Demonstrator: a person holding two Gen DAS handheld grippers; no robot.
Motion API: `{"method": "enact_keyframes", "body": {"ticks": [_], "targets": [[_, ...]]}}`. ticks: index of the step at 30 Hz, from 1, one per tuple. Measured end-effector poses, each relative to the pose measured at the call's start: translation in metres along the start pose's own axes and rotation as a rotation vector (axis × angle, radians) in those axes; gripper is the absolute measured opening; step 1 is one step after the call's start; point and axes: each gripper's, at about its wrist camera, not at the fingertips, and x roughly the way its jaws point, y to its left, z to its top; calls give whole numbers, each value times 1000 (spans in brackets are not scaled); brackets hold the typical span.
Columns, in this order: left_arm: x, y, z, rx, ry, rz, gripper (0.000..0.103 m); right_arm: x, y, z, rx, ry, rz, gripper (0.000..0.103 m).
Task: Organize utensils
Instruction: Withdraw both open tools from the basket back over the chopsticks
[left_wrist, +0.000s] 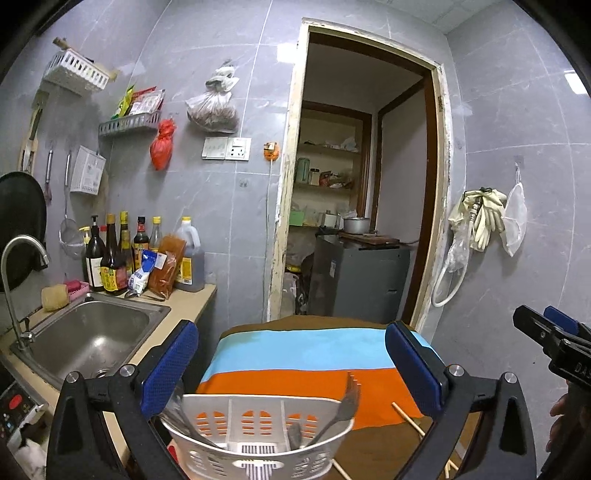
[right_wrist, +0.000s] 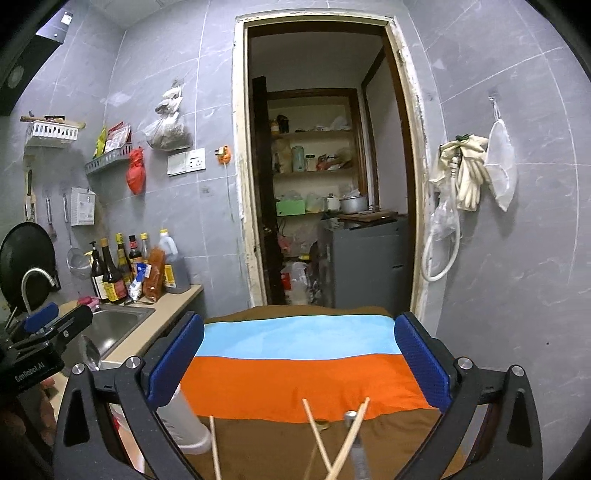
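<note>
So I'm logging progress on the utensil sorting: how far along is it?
Partly done. A fork and other metal utensils already stand in the white basket. Neither the left gripper nor the right gripper holds anything; both are open. Chopsticks still lie loose on the striped cloth.

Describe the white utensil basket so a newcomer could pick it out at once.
Start at the striped cloth of brown, light blue and orange that covers the table beside the steel sink. At its near edge, between the fingers of the left gripper, stands the white utensil basket. It is the only slotted white plastic tub there, with a metal fork leaning in it, while the wooden chopsticks lie loose on the cloth.
</note>
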Motion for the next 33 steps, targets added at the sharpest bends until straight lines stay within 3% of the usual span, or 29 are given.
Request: {"method": "enact_keyframes", "body": {"ticks": [11,24,33], "targets": [[-3,-42,-22,2,69,42,102,4,-56,-9,-18,50,2,101],[18,-79,-72,-59,261,121,102,33,-107,-37,-30,142,66,101],[44,-81,-110,-152,378,177,102,51,-135,-73,-30,230,87,101]]}}
